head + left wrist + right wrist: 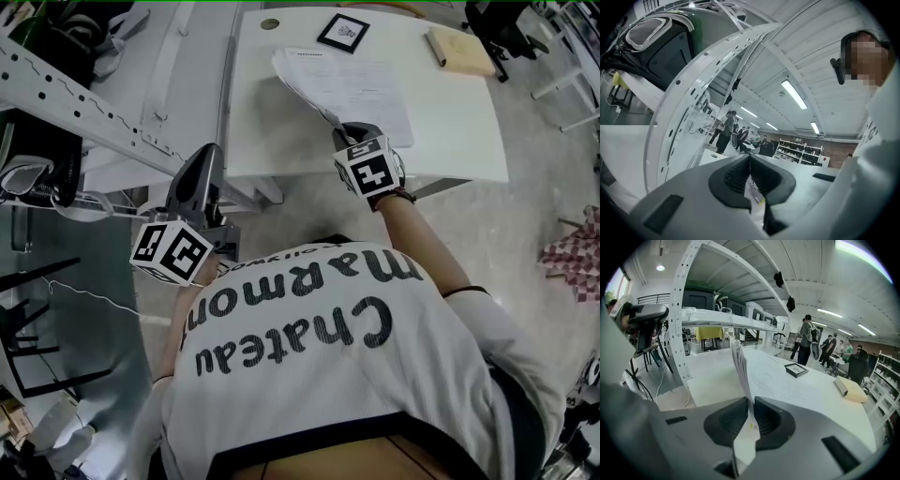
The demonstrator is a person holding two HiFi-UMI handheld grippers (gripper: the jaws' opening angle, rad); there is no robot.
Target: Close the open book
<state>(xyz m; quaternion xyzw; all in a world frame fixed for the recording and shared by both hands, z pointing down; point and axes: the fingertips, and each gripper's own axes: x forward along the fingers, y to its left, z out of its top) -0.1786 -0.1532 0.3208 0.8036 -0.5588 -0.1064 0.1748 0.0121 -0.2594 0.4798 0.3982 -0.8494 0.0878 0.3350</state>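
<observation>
At the near edge of the head view, my left gripper [208, 157] hangs off the table [450, 141] with its jaws pressed together on nothing, at about 8 o'clock from the work and well apart from it.

Past it, at the table's front edge, my right gripper [750, 409] is clamped on the bottom corner of the raised leaves [739, 364], with the paper running straight down between the two pads. These leaves are the left half of the open book [375, 94]. They stand close to upright, rising toward 12 o'clock from the claw. The view is too steep for me to say whether the cover is in the pinch with them.

The right-hand page lies flat on the table just beyond, at 1 to 2 o'clock from the claw. The spine appears to run from the front edge away toward 11 or 12 o'clock, roughly in line with the way the claw points. I judge that the close turns on that: the held sheaf must swing over the spine toward 3 o'clock and come down on the flat page. The right hand is plainly the nearer one for this.

Farther back, a small black picture frame [343, 32] sits at 12 o'clock. A tan closed book [461, 49] lies at 2 o'clock, clear of the swing.
</observation>
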